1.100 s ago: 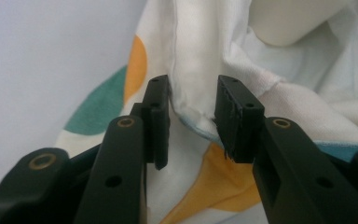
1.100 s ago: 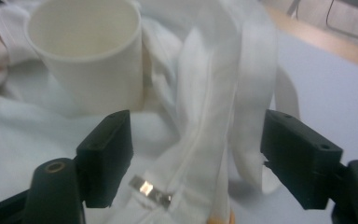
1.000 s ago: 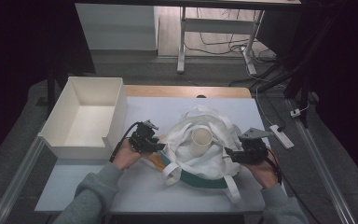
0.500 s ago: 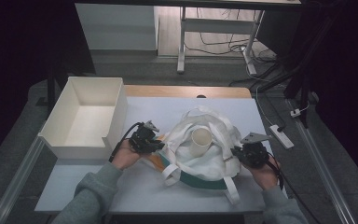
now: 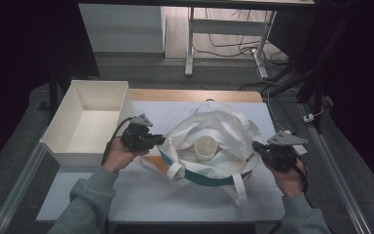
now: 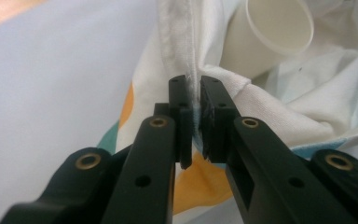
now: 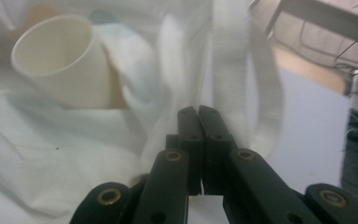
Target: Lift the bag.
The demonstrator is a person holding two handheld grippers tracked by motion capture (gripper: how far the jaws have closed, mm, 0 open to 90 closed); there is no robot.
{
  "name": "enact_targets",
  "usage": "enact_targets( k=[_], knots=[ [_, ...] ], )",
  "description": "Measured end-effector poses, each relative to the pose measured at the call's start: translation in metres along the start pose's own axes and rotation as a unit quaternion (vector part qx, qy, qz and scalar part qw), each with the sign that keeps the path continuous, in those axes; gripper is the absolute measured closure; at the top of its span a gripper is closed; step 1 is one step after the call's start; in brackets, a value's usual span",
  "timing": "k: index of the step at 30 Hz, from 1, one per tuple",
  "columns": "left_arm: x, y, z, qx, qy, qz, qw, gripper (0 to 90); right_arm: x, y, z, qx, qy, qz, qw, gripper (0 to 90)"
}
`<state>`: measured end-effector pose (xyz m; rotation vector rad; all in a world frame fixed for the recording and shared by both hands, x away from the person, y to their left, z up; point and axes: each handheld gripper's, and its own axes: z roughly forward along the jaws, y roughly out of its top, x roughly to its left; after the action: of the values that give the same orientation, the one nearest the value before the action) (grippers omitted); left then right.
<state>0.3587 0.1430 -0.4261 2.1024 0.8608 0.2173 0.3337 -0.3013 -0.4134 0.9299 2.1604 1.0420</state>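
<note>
A white cloth bag with green and orange patches lies open on the middle of the table. A white paper cup stands inside it. My left gripper is at the bag's left rim, shut on a fold of the white fabric. Just past the left gripper's tips lies the cup. My right gripper is shut on the bag's right rim. Its tips pinch the cloth beside a white webbing strap, with the cup to their left.
An empty white box stands on the table's left side, close to my left hand. Loose bag straps trail toward the front edge. A pale mat covers the table. Desk legs and cables lie on the floor beyond.
The right gripper has shifted slightly outward to the right with the bag's rim in it, spreading the mouth a little. The left gripper has barely moved.
</note>
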Motion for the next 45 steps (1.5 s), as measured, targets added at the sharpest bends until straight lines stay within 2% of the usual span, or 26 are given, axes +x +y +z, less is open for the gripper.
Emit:
enact_targets(
  k=[5,12,19,23,28,31,34,41,45],
  knots=[
    [0.005,0.002,-0.015,-0.027,0.007,-0.008,0.9996,82.8,-0.01,0.004,-0.013,-0.021,-0.018,0.008,0.9996,89.4],
    [0.011,0.003,-0.032,-0.055,0.015,-0.016,0.9983,82.9,-0.024,0.005,-0.023,-0.043,-0.026,0.024,0.9984,89.5],
    [0.017,0.008,-0.05,-0.093,0.025,-0.024,0.9951,83.3,-0.033,0.015,-0.038,-0.067,-0.03,0.023,0.997,89.7],
    [0.019,0.015,-0.059,-0.113,0.032,-0.019,0.9929,83.3,-0.035,0.021,-0.045,-0.081,-0.028,0.018,0.9962,89.8],
    [0.021,0.025,-0.061,-0.129,0.037,-0.017,0.9908,83.3,-0.039,0.03,-0.05,-0.097,-0.037,0.016,0.9945,89.8],
    [0.029,0.027,-0.051,-0.119,0.04,-0.029,0.9917,83.3,-0.044,0.032,-0.042,-0.091,-0.04,0.019,0.9949,89.8],
    [0.037,0.027,-0.041,-0.108,0.039,-0.041,0.9926,83.3,-0.048,0.03,-0.026,-0.072,-0.047,0.02,0.9961,89.8],
    [0.04,0.028,-0.026,-0.084,0.054,-0.039,0.9942,83.2,-0.062,0.024,0.008,-0.043,-0.06,0.037,0.9966,89.9],
    [0.044,0.025,-0.02,-0.074,0.053,-0.046,0.9948,83.2,-0.065,0.022,0.021,-0.03,-0.063,0.037,0.9969,89.9]
  ],
)
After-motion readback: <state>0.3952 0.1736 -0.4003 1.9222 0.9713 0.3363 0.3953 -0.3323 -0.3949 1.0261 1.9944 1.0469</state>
